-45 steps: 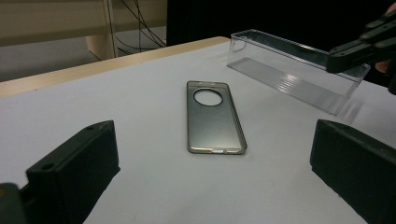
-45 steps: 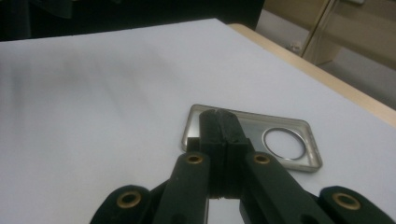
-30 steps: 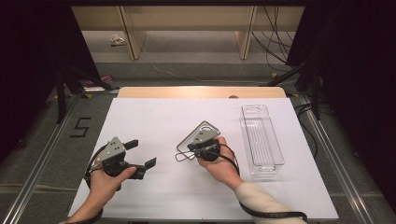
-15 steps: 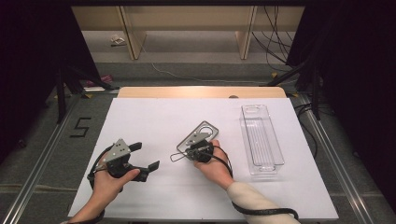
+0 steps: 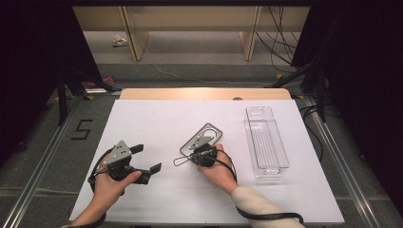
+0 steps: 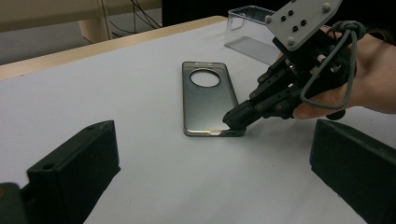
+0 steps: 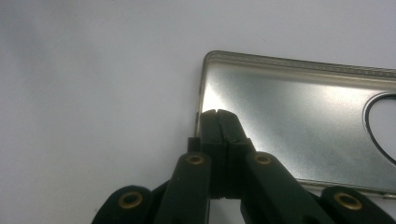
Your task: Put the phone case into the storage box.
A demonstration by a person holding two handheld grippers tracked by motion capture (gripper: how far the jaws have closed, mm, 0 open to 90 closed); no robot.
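Nearest to us in the high view, the left gripper (image 5: 141,161) sits in the left hand (image 5: 110,185) low over the white tabletop (image 5: 157,118), its fingers spread wide with nothing between them. In the left gripper view those two black fingers (image 6: 74,172) stand far apart at the bottom corners, and the bare white surface lies between them.

A little further in, the right hand (image 5: 219,167) holds the right gripper (image 6: 233,117), tilted down toward the tabletop. Its fingers are pressed together; in the right gripper view the two tips (image 7: 218,122) meet with no gap. They rest at the near short end of a phone case (image 6: 205,100), close to one corner, and we cannot tell whether the tips are only touching the rim or catching it. The case lies flat near the middle of the tabletop, dull metallic grey, open side up, with its round camera opening (image 6: 204,78) at the far end.

Beyond and to the right stands a clear plastic tray (image 5: 266,140), long and narrow, well apart from the case. Past the tabletop's wooden far edge (image 5: 204,93) we see the floor with cables (image 5: 278,52).
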